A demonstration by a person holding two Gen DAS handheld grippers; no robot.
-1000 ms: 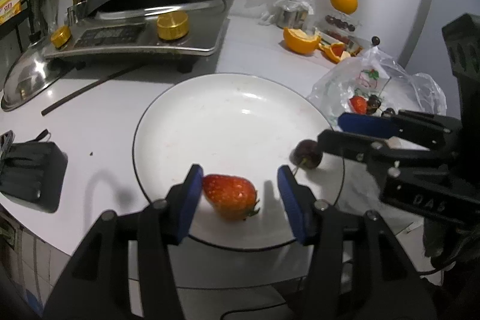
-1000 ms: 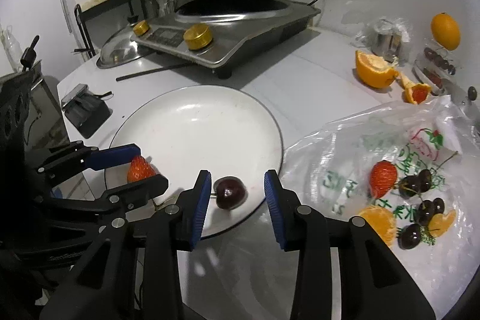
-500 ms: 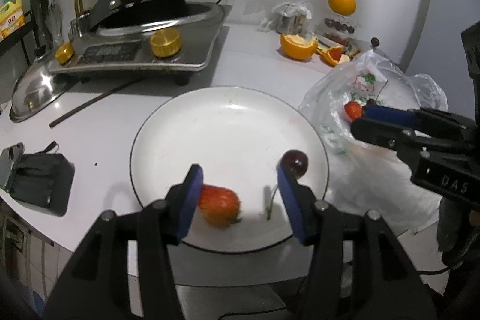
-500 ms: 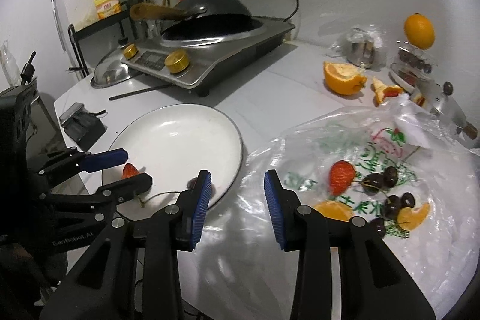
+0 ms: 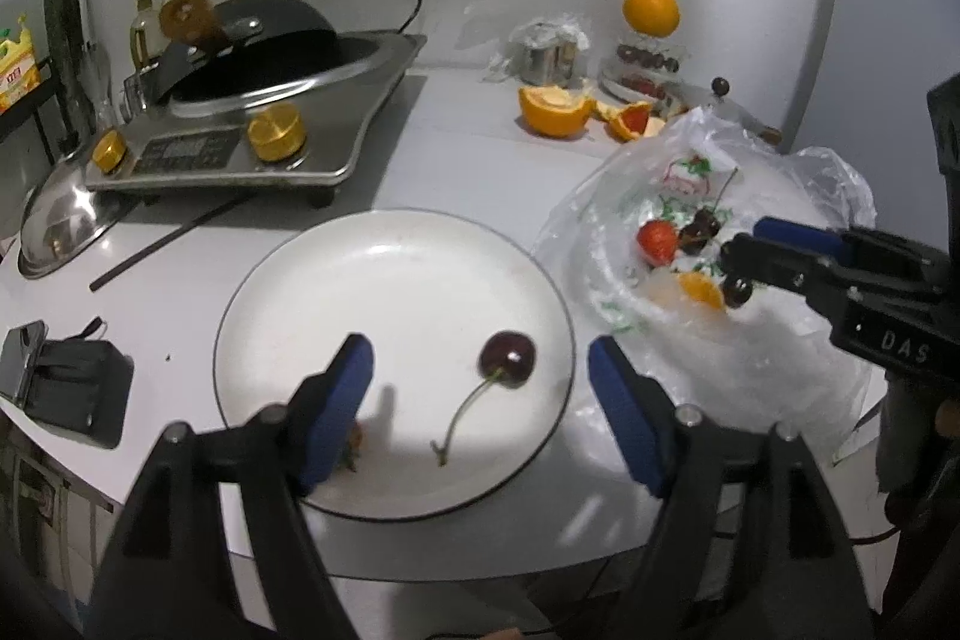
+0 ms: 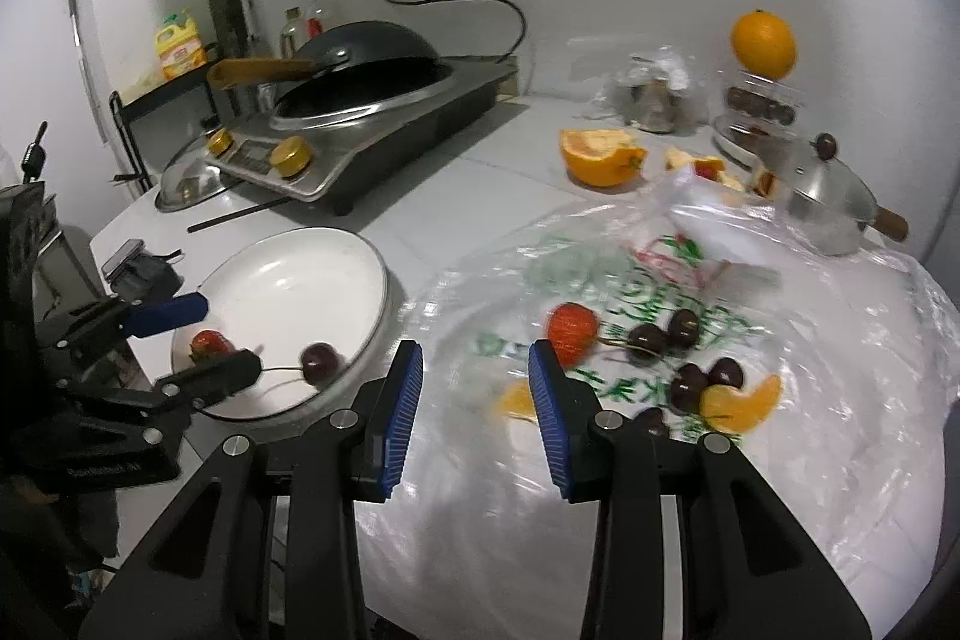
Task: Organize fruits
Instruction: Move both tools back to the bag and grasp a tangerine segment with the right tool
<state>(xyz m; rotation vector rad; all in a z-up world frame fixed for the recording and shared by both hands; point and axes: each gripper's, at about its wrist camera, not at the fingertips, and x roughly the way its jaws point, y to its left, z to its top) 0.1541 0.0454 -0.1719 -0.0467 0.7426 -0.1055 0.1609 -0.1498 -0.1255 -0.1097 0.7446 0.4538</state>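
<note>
From the left wrist, the left claw now hangs apart over the plate where the released cherry lies, while from the right wrist the right claw (empty, apart) has swung to the bag, likely for its strawberry.

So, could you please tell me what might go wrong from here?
The dark round cherry lies near the rim of the white round plate and might roll off if nudged. The right gripper, open above the crinkled clear plastic bag, may pinch film along with fruit.
</note>
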